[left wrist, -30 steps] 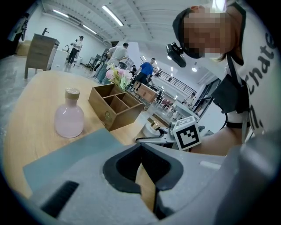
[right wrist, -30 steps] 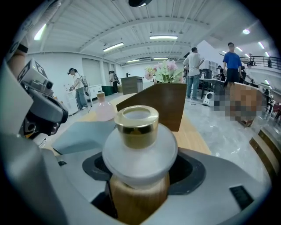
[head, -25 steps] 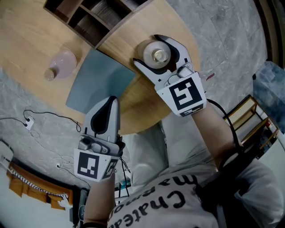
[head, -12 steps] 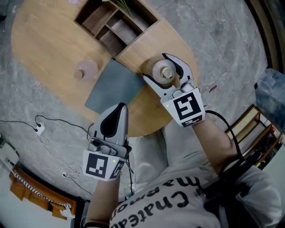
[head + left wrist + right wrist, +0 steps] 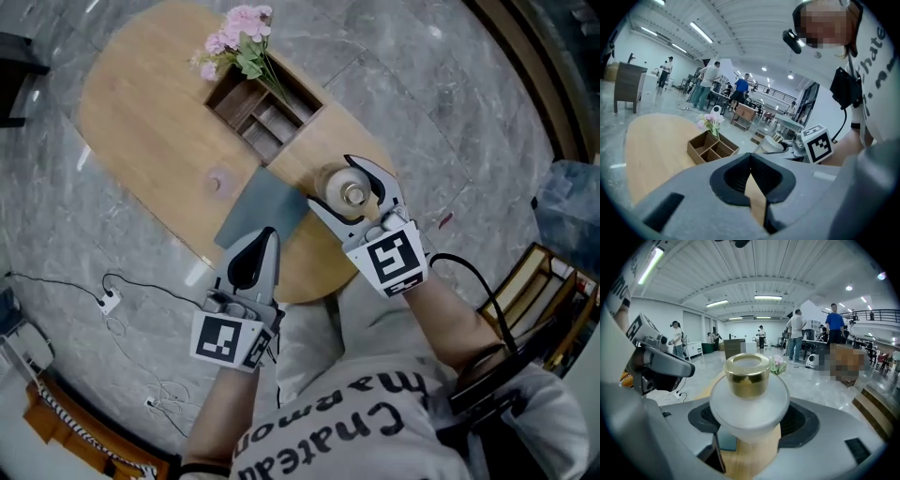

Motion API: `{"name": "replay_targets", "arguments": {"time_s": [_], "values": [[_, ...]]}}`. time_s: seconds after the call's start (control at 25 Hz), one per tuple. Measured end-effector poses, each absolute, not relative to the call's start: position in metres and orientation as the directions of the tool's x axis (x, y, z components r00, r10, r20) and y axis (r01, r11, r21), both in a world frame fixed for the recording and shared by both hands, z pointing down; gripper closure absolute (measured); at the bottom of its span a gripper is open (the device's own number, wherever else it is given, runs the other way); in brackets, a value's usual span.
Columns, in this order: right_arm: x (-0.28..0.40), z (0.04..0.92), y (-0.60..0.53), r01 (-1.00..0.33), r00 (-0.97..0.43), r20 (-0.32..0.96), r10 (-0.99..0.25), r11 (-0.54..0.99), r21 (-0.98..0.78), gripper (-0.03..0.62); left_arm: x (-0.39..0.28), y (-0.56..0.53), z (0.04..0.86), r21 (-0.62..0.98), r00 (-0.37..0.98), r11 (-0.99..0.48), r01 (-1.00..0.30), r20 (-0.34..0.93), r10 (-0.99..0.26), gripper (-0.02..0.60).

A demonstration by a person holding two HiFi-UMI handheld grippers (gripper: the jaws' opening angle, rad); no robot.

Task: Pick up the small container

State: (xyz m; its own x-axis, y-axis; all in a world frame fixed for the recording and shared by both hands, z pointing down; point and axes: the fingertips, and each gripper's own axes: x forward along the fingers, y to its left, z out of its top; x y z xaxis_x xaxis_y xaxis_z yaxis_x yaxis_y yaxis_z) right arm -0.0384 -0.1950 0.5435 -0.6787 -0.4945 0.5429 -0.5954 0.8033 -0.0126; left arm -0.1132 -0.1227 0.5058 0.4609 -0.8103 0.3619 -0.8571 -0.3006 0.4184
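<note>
Farther off than a second ago, the oval wooden table (image 5: pixel 150 131) now shows whole at the upper left of the head view, while the right gripper (image 5: pixel 329 180) keeps the same grip on the small container (image 5: pixel 345 194).

Head view: the container, frosted white with a gold cap, sits clasped between the right gripper's jaws at frame centre, over the table's near end. The left gripper (image 5: pixel 265 234) hangs lower left of it, over the table edge beside a grey mat (image 5: pixel 262 211). A wooden divider box (image 5: pixel 262 112) and pink flowers (image 5: pixel 239 37) stand at the top, and a small pink object (image 5: pixel 217 181) lies on the wood left of the mat.

Left gripper view: the jaws are pressed together at their tips with nothing between them. The box and flowers stand at centre left, and the right gripper's marker cube (image 5: pixel 818 143) shows at the right.

Right gripper view: the container fills the centre, its wide frosted body clamped on both sides by the jaws and the cap (image 5: pixel 746 373) on top. It is clear of the tabletop seen below it.
</note>
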Motion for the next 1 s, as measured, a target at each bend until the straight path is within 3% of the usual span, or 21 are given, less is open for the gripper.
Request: {"name": "replay_targets", "arguments": {"time_s": [0.32,1.0], "values": [[-0.047,0.446,-0.196,-0.597,-0.706,0.436,-0.559,0.800,0.059,0.266,-0.121,-0.124,0.444,0.390,0.428,-0.296,-0.872,0.313,-0.848,0.568],[-0.043,0.230,-0.142,-0.643,-0.732,0.154,-0.663,0.748,0.162,0.266,-0.089,-0.109,0.254,0.271,0.537,-0.507,-0.819,0.049,-0.842,0.568]]}}
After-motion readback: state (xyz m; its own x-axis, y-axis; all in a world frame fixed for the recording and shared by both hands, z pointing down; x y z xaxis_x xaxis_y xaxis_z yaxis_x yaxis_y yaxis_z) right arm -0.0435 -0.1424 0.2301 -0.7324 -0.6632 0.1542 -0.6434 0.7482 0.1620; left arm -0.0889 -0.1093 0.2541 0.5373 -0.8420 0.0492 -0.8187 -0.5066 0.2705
